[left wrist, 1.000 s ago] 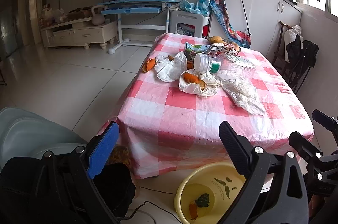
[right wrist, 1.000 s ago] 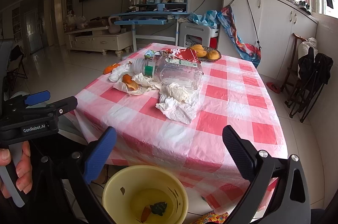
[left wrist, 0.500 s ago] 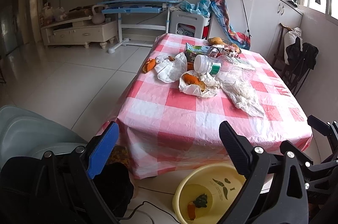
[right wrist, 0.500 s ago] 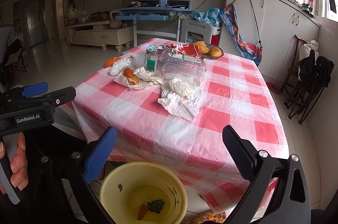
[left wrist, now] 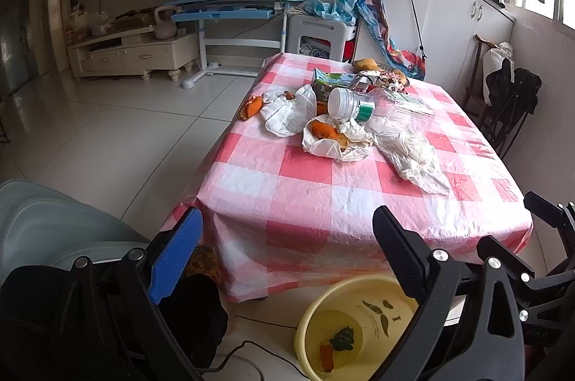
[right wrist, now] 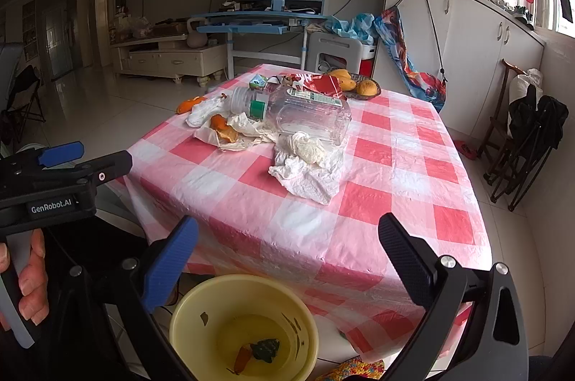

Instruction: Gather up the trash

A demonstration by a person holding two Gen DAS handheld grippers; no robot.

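Trash heaped on checked worktop (left wrist: pixel 298 201), both grippers' fingers apart, empty.
Crumpled tissue (right wrist: pixel 309 172) looks light, soft; pinch its raised fold.

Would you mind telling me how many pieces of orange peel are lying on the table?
3 visible: one at the table's left edge, one on the crumpled wrapper, one partly hidden behind the white bag. More may be buried.

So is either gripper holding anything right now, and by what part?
Nothing is held: the left gripper and right gripper are both open and empty.
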